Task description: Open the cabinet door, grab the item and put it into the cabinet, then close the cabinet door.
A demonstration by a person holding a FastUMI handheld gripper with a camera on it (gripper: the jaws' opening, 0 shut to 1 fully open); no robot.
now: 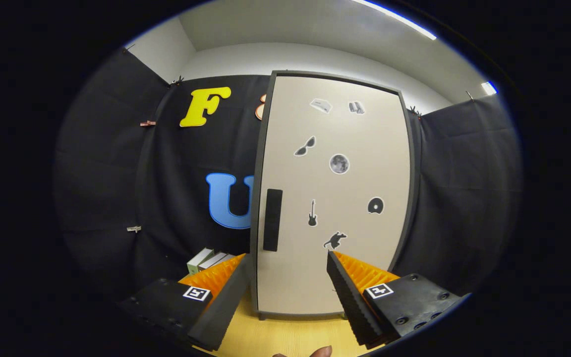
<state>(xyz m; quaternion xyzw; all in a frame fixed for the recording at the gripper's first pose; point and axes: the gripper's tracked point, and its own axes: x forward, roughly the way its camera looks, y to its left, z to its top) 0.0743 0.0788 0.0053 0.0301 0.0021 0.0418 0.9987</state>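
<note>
A tall beige cabinet (pixel 335 198) with a dark frame stands on the wooden table just beyond my fingers. Its door is closed and carries several small stickers. A black upright handle (pixel 272 219) sits near the door's left edge. My gripper (pixel 288 260) is open, with its fingers spread wide in front of the door's lower part and nothing between them. The left fingertip lies just below the handle. A small stack of boxes (pixel 207 260) with white and green sides lies on the table left of the cabinet, partly hidden behind my left finger.
The wooden tabletop (pixel 285 337) runs under the fingers up to the cabinet's foot. Black cloth walls close the booth behind and on both sides. A fingertip of a person's hand (pixel 321 352) pokes in below the fingers.
</note>
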